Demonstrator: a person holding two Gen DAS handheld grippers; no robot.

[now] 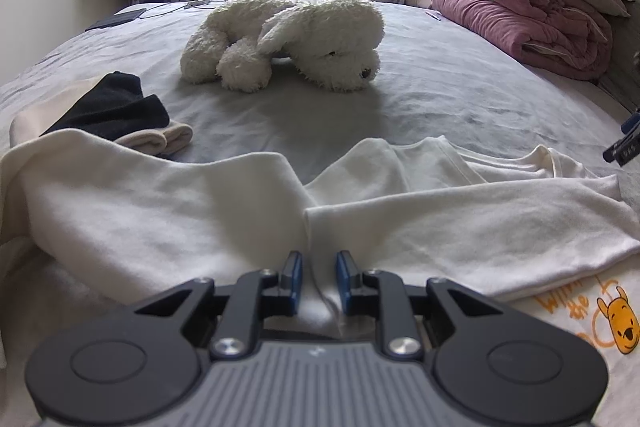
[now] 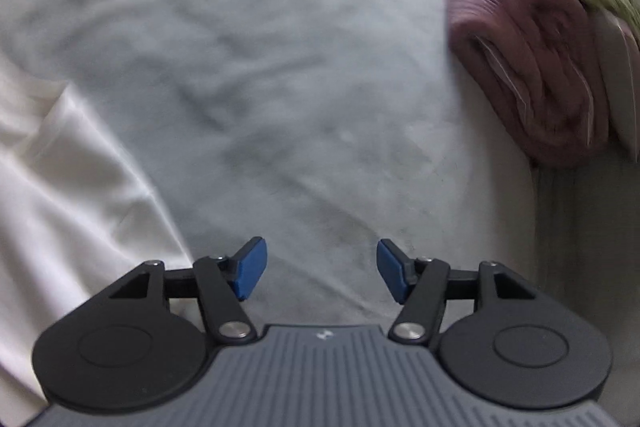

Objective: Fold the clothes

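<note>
My left claw (image 1: pixel 318 277) pinches a ridge of the cream shirt (image 1: pixel 160 211), spread across the near bed (image 1: pixel 440 83), pinning it for the fold. My right claw (image 2: pixel 321 269) hangs apart, empty, over bare sheet. The plush dog (image 1: pixel 288 39) lies far ahead, clear; folded socks (image 1: pixel 120 115) sit left.

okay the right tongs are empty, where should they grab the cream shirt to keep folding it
Probably the free sleeve cuff of the cream shirt, coming from the shirt's right: it lies flat at the outer edge, nearest the open right tongs, while the left tongs pinch a middle fold.
</note>
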